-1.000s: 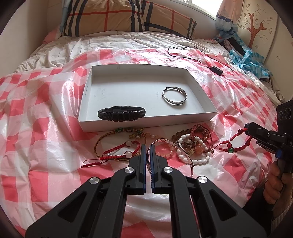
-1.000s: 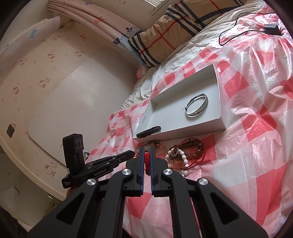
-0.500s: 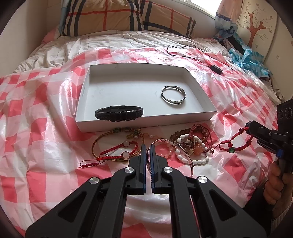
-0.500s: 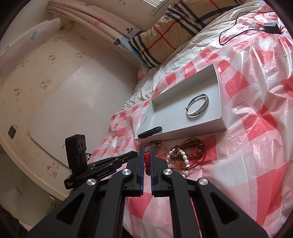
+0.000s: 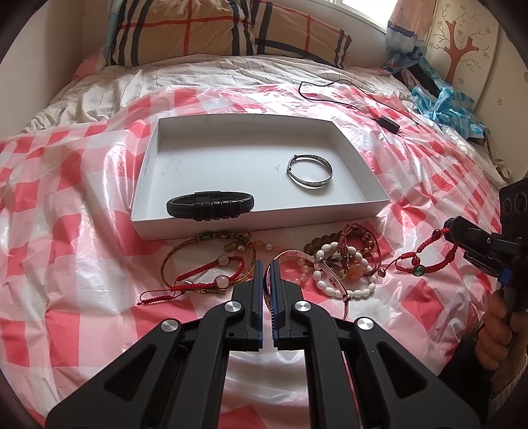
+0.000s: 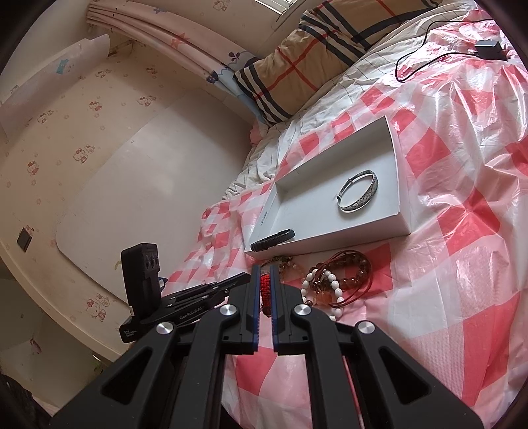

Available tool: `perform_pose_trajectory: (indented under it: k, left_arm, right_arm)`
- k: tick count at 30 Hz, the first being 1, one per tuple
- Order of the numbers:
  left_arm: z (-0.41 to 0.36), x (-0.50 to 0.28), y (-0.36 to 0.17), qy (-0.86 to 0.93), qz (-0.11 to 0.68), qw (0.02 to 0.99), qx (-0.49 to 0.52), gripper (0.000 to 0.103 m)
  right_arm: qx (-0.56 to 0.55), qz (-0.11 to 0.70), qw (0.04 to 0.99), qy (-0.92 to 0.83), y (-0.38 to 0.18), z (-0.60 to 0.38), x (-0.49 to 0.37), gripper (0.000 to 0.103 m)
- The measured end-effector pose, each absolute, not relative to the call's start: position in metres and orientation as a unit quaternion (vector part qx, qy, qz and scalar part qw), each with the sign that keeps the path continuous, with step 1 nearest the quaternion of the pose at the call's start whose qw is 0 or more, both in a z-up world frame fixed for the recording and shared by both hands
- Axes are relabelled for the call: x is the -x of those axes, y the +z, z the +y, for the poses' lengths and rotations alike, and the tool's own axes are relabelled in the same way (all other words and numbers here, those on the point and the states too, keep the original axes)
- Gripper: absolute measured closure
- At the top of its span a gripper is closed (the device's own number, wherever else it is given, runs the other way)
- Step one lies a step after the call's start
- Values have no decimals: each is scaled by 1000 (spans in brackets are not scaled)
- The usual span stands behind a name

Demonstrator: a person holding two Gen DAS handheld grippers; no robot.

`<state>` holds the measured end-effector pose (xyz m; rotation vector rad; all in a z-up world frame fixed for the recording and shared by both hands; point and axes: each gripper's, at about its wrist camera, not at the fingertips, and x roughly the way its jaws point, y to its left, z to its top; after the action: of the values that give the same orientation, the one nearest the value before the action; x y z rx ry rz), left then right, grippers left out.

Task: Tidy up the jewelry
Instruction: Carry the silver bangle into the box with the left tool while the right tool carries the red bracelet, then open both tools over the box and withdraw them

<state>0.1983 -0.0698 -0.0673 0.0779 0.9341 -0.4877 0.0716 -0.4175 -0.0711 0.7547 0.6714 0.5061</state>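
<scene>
A white box (image 5: 231,227) lies on the checked sheet and holds a black braided bracelet (image 5: 211,206) and a silver bangle (image 5: 310,171). In front of it lie cord bracelets (image 5: 211,267) and a heap of beaded bracelets (image 5: 343,260). My left gripper (image 5: 267,264) is shut on a thin metal bangle (image 5: 292,253) that arcs over the heap. At the right, my right gripper (image 5: 450,229) is shut on a red cord bracelet (image 5: 418,271) with a green bead, which dangles just above the sheet. The right wrist view shows the red cord (image 6: 265,290) pinched between that gripper's (image 6: 265,269) fingers.
A red-and-white plastic sheet (image 5: 66,231) covers the bed. Plaid pillows (image 5: 214,29) lie at the head. A black charger and cable (image 5: 386,122) sit behind the box, a blue bag (image 5: 442,102) at the far right. A person's hand (image 5: 495,330) holds the right gripper's handle.
</scene>
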Motion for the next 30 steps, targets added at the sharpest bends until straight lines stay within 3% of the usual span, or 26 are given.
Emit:
perform_pose_trajectory:
  k: [14, 26, 28, 30]
  left_arm:
    - [-91, -211, -52, -239, 426, 872, -17, 99]
    - [-118, -264, -53, -201, 418, 886, 18, 99]
    - [-124, -275, -61, -185, 425, 886, 10, 99]
    - [-128, -279, -69, -169, 432, 886, -1, 99]
  right_arm:
    - [-338, 326, 848, 244, -65, -383, -106, 97]
    - [-334, 312, 864, 210, -71, -357, -204, 96]
    - [-308, 343, 874, 153, -81, -353, -219, 74]
    - [-298, 358, 876, 126, -88, -349, -221, 68]
